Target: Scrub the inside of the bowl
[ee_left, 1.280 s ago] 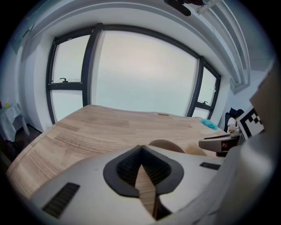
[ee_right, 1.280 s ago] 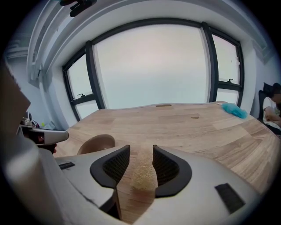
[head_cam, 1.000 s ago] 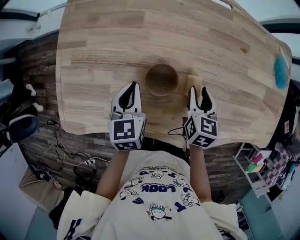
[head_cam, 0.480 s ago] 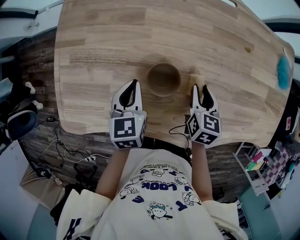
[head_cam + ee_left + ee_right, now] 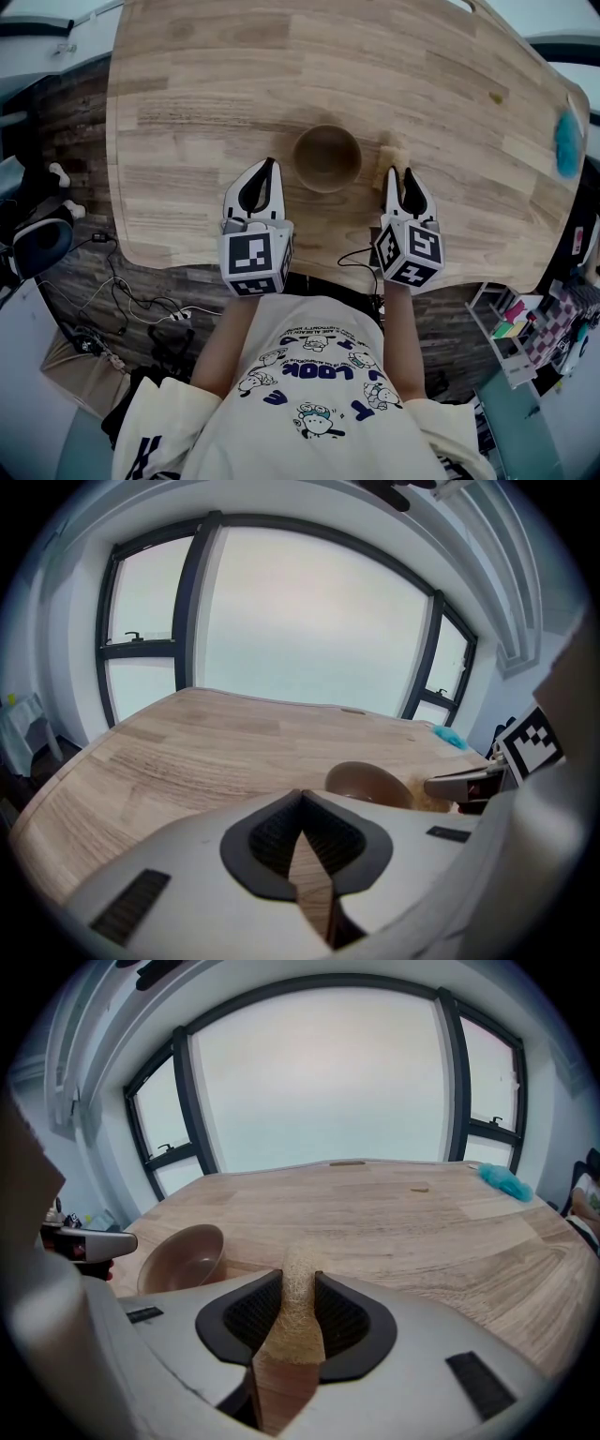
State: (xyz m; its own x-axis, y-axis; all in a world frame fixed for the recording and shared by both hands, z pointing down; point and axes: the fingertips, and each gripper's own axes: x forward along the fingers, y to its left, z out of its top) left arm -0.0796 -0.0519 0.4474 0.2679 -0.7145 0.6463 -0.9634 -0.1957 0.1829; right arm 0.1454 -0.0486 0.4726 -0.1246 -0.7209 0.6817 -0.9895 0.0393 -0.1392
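A wide window with dark frames (image 5: 319, 1072) fills the wall beyond the pale wooden counter (image 5: 187, 112), which spreads out ahead of both claws. Dark plank floor and loose cables (image 5: 141, 319) lie off the counter's near edge, to the left of the left claw. The person's cream shirt with cartoon print (image 5: 309, 394) sits behind the two marker cubes.

The left claw (image 5: 269, 166) hangs over the near part of the counter. Its jaws are pressed together with nothing between them, and only bare wood shows past the tips in the left gripper view. The right claw (image 5: 397, 176) hangs level with it on the other side. Its jaws have just been closing, and a tan fibrous scrubber (image 5: 298, 1307) stands between them with a dark pad against each of its flat sides. The scrubber's rounded top pokes out beyond the tips of the right claw, toward the far side of the counter.

The brown bowl (image 5: 326, 157) stands upright on the counter between the two claws. It is just ahead and to the right of the left claw's tips, and just to the left of the right claw's tips. It touches neither claw, and its inside looks bare. In the right gripper view the bowl (image 5: 183, 1257) sits apart from the scrubber.

A small blue fluffy thing (image 5: 566, 142) lies far to the right of the right claw, at the counter's edge.
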